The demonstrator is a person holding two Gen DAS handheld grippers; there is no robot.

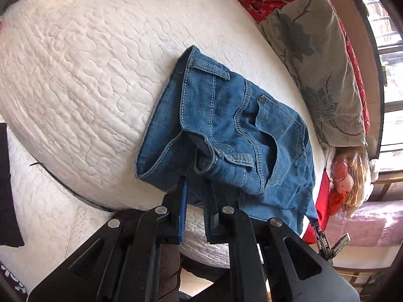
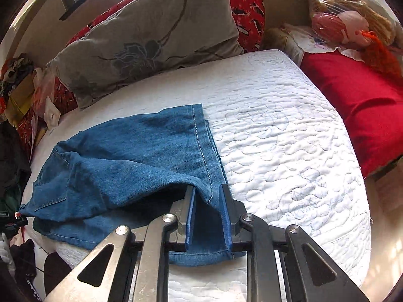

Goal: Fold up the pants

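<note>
A pair of blue denim pants (image 1: 226, 130) lies folded over on the white quilted mattress (image 1: 75, 75), close to its near edge, the waistband and back pocket uppermost at one end. The left gripper (image 1: 195, 193) has its fingers pinched together on the waistband fabric at that edge. The right gripper (image 2: 209, 214) stands with fingers apart, the hemmed leg end lying loose between them. A grey flower-printed pillow (image 2: 151, 32) lies along the far edge, a red cushion (image 2: 357, 105) beside the far corner.
</note>
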